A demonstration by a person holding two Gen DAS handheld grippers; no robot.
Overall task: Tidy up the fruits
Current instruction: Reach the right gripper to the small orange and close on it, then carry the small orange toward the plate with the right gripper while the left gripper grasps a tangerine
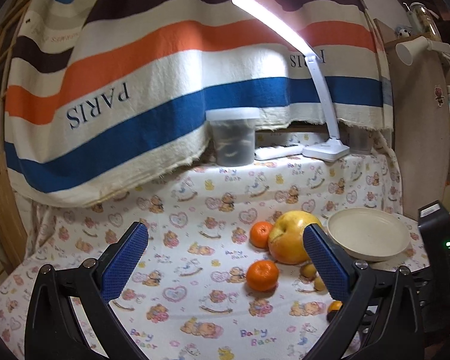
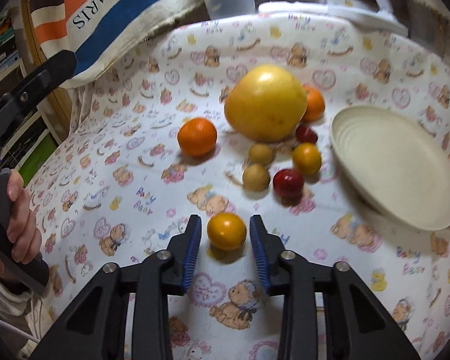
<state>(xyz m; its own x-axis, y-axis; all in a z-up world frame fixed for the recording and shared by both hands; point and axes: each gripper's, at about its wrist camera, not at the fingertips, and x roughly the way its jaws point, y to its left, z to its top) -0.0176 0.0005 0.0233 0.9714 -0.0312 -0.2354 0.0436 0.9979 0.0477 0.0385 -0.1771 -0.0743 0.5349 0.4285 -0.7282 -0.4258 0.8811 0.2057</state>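
Note:
My right gripper (image 2: 225, 234) is open, its blue pads on either side of a small yellow-orange tomato (image 2: 226, 230) on the cloth, with gaps on both sides. Beyond lie a big yellow pomelo (image 2: 265, 102), two tangerines (image 2: 197, 136) (image 2: 313, 103), two brown longans (image 2: 256, 177), another yellow tomato (image 2: 306, 158), two red tomatoes (image 2: 288, 182) and an empty cream plate (image 2: 396, 165) at the right. My left gripper (image 1: 225, 258) is wide open and empty above the cloth, left of the pomelo (image 1: 291, 237), the tangerines (image 1: 262, 275) and the plate (image 1: 369, 237).
A printed baby-bear cloth (image 1: 195, 210) covers the table. At the back stand a lidded plastic tub (image 1: 232, 138), a lit white desk lamp (image 1: 325, 147) and a hanging striped towel (image 1: 120, 96). The left gripper and the hand holding it show at the left of the right wrist view (image 2: 18, 198).

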